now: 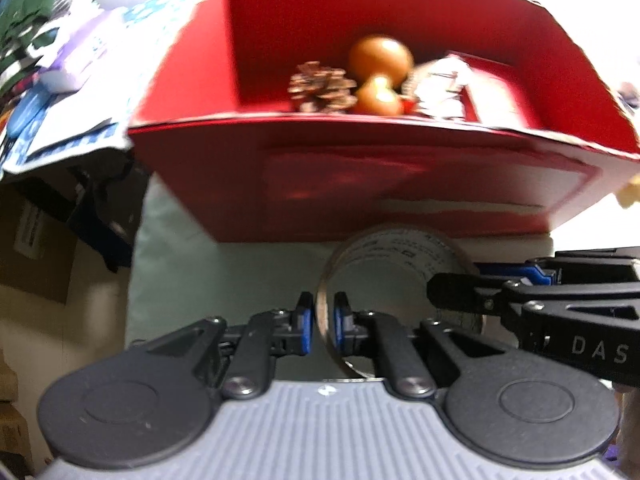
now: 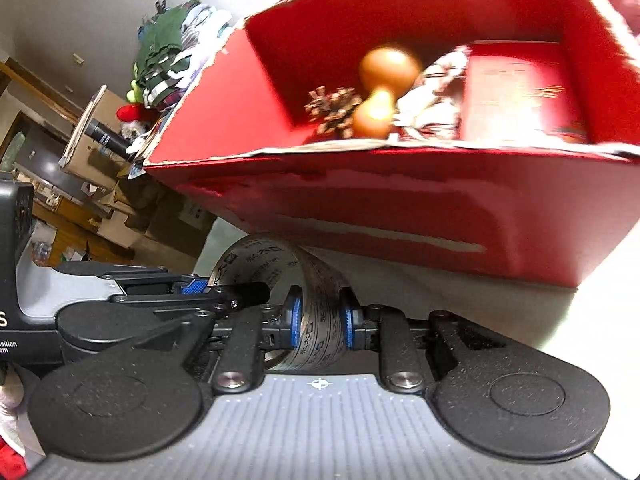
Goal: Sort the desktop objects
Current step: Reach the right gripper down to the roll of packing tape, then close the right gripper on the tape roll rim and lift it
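A roll of clear tape (image 1: 400, 256) with a printed core stands on edge just in front of the open red box (image 1: 360, 184). My left gripper (image 1: 323, 322) is shut on the roll's near rim, one blue pad on each side. My right gripper (image 2: 320, 320) is shut on the tape roll (image 2: 276, 258) from the other side, pinching its band. Each gripper shows in the other's view: the right gripper (image 1: 460, 294) enters from the right and the left gripper (image 2: 236, 294) from the left. Inside the red box (image 2: 400, 208) lie a pine cone (image 1: 322, 88), an orange gourd (image 1: 380, 64), a crumpled white packet (image 1: 440, 88) and a small red carton (image 1: 496, 92).
The pale tabletop (image 1: 200, 272) ends at the left, with dark clutter below. A blue-patterned cloth (image 1: 60, 144) and a purple-white pack (image 1: 80, 56) lie left of the box. Cardboard boxes (image 2: 92, 132) and a pile of clothes (image 2: 168, 44) stand further off.
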A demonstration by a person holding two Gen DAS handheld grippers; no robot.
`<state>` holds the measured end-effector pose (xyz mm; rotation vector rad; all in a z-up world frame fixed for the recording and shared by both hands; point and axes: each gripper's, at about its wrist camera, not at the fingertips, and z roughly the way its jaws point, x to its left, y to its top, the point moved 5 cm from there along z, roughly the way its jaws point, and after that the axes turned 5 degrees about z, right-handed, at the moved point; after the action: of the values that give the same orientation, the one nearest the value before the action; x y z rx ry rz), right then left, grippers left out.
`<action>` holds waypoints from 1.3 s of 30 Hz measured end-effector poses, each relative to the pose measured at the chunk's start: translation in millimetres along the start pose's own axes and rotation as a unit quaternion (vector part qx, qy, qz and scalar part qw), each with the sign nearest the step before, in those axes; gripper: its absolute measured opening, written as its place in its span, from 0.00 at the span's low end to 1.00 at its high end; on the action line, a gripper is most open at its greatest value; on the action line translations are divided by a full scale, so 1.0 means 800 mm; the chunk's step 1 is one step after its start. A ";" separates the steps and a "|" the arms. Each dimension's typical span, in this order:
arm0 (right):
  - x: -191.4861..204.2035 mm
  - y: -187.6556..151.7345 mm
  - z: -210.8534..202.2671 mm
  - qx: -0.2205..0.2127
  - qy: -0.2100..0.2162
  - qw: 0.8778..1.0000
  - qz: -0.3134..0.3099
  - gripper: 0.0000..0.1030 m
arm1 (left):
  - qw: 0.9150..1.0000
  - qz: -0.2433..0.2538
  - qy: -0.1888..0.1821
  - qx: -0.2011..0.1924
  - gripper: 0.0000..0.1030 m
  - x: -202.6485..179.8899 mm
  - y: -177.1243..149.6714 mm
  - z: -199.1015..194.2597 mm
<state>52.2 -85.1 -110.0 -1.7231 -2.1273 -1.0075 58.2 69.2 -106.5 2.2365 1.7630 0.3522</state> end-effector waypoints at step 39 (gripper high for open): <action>-0.144 0.007 -0.278 -0.248 -0.115 0.960 0.060 0.18 | 0.961 0.222 -0.066 -0.152 0.08 -0.313 0.088 -0.117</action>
<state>36.7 -313.8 -8.6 -2.2639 -1.9781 -1.4614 31.9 -184.1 0.4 2.3398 1.0450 0.5111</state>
